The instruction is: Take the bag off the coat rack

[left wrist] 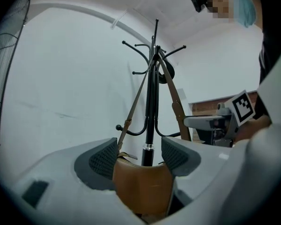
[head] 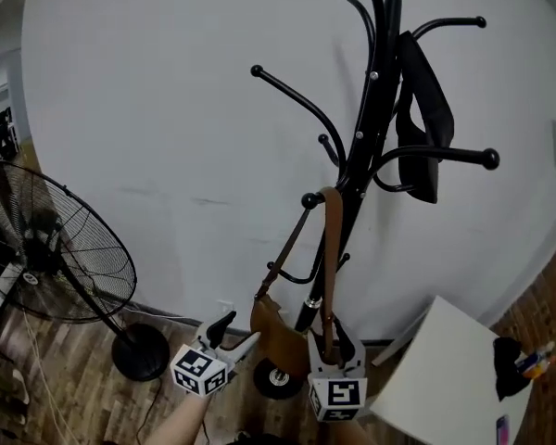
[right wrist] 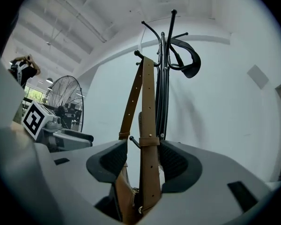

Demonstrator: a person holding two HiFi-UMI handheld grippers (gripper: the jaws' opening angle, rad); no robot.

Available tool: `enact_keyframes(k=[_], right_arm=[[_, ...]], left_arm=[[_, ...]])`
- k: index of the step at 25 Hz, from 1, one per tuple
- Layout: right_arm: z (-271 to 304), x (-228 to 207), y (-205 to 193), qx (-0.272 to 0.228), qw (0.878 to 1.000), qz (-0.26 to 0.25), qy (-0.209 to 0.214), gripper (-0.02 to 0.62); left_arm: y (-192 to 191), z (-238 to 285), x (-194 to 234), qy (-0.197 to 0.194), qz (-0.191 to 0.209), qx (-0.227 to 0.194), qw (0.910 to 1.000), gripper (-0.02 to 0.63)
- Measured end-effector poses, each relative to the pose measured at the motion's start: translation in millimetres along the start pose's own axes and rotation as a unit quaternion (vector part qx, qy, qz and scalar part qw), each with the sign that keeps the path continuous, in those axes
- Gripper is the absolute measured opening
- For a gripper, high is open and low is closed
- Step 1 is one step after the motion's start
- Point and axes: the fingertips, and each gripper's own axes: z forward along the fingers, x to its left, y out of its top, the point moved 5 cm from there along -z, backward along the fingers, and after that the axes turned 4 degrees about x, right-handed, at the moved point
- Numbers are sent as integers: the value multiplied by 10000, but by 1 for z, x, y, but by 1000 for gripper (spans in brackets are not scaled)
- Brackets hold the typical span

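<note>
A brown bag (head: 276, 336) hangs low against the black coat rack (head: 371, 109). Its long brown strap (head: 332, 258) is looped over a low hook (head: 310, 199). My left gripper (head: 236, 327) is at the bag's left side. In the left gripper view the bag's body (left wrist: 143, 186) fills the gap between both pads, and my left gripper (left wrist: 139, 156) is shut on it. My right gripper (head: 335, 349) sits just right of the bag with its jaws around the strap. In the right gripper view the strap (right wrist: 148, 125) stands upright between the wide pads with a gap on its left; my right gripper (right wrist: 143, 161) is open.
A black bag (head: 422, 109) hangs on an upper hook of the rack. A standing fan (head: 65, 248) is at the left on the wooden floor. A white table (head: 445, 369) with small items (head: 524, 360) is at the lower right. The white wall is close behind the rack.
</note>
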Motion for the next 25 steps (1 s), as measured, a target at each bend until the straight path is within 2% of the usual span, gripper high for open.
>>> enact_keyframes(k=[7,18,21,25], right_arm=[[11,1,6,-11,9988,-2,-494,185],[27,8,-1,221,9955,-28,-924,138],[29,6,-2,266,9937,-178,-1072,121],[33,2,-2,325,9924,-302,-1147,114]], left_arm=[[12,42,20,-569,210,49,9981,291],[43,100,45,-870,870,44,9924,288],[45,110,42,-938,1077,91,9897,263],[43,118,40,-907,1252,207,9878,143]])
